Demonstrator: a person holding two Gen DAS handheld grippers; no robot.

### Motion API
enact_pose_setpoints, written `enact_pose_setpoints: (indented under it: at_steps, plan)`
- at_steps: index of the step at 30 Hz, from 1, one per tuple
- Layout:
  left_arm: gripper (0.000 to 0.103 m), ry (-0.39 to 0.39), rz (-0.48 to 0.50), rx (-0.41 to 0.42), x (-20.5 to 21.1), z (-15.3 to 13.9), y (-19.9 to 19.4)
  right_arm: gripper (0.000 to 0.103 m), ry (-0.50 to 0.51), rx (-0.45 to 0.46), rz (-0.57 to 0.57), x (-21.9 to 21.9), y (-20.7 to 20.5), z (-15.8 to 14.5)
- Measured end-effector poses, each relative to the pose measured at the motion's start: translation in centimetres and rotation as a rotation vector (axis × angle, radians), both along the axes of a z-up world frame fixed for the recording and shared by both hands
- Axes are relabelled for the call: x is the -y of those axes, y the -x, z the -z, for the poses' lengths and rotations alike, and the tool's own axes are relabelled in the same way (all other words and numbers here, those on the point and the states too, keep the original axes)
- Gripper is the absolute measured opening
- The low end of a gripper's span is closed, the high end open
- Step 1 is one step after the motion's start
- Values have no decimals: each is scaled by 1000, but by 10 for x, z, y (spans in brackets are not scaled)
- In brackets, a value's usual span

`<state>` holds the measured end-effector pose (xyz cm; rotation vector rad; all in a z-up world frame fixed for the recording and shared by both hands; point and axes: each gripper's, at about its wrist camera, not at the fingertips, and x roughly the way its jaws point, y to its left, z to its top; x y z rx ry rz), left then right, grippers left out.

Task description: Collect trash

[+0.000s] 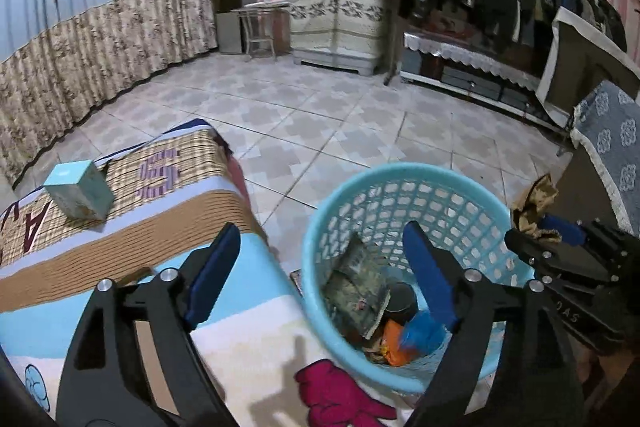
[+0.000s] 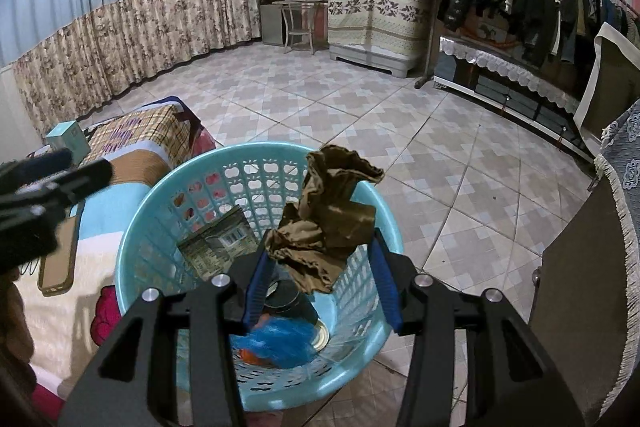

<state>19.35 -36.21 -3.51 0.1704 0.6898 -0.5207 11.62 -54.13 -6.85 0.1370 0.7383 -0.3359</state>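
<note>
Right gripper (image 2: 320, 267), over the blue basket (image 2: 160, 187), jaws partly apart, crumpled brown paper (image 2: 328, 219) caught between them | left gripper (image 1: 320, 275) wide, holding nothing, at the basket's bed-side rim | bed (image 1: 240, 339) beside basket | teal box (image 1: 78, 189) on bed beyond basket

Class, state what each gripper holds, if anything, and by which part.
The right gripper pinches the crumpled brown paper by its lower end; the left gripper holds nothing.

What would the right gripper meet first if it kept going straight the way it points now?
Probably the far inner wall of the blue basket, since the right gripper with the crumpled brown paper sits over its opening; depth is unclear.
</note>
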Motion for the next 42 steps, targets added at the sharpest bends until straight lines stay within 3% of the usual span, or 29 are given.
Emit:
enact_pose_setpoints:
  at_steps: [3, 9, 13, 16, 19, 26, 42]
  plan:
    - [91, 10, -32, 9, -15, -5, 0, 47, -6, -3, 0, -2, -4, 3]
    - [94, 9, -74, 31, -40, -11, 4, 53, -43, -3, 11, -10, -20, 10]
    - [96, 29, -87, 35, -57, -19, 8, 81, -71, -1, 49, -8, -28, 13]
    - [97, 31, -98, 60, -69, -26, 14, 93, -113, 5, 80, -5, -30, 16]
    - [97, 32, -118, 82, -84, -34, 20, 95, -139, -9, 97, -5, -33, 18]
    - [97, 29, -172, 125, -125, -49, 37, 99, -62, 14, 93, -31, -27, 2]
    - [98, 10, -310, 223, -244, -55, 113, 99, 6, 249, -113, -195, 34, -70]
